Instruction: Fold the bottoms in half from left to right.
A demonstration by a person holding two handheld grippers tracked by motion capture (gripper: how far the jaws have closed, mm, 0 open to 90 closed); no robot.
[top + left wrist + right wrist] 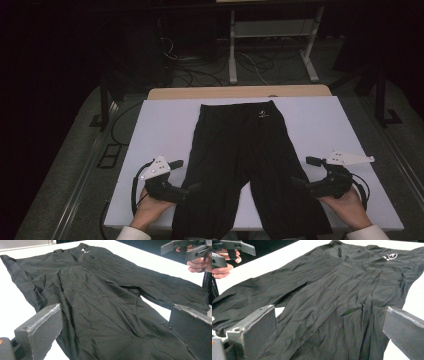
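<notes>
A pair of black shorts (240,160) lies flat on the white tabletop (160,125), waistband at the far side with a small white logo (262,114), both legs reaching the near edge. My left gripper (192,189) rests at the outer edge of the left leg, jaws wide open and pointing inward. At the outer edge of the right leg, my right gripper (298,182) is likewise open. In the left gripper view the wrinkled shorts (100,302) spread beyond the open left gripper (116,315). The right gripper view shows the shorts (342,295) beyond the open right gripper (329,315).
A wooden edge (240,92) borders the far side of the white top. Behind the table, a metal stand (272,30) and loose cables (200,65) sit on the dark floor. White surface lies bare on both sides of the shorts.
</notes>
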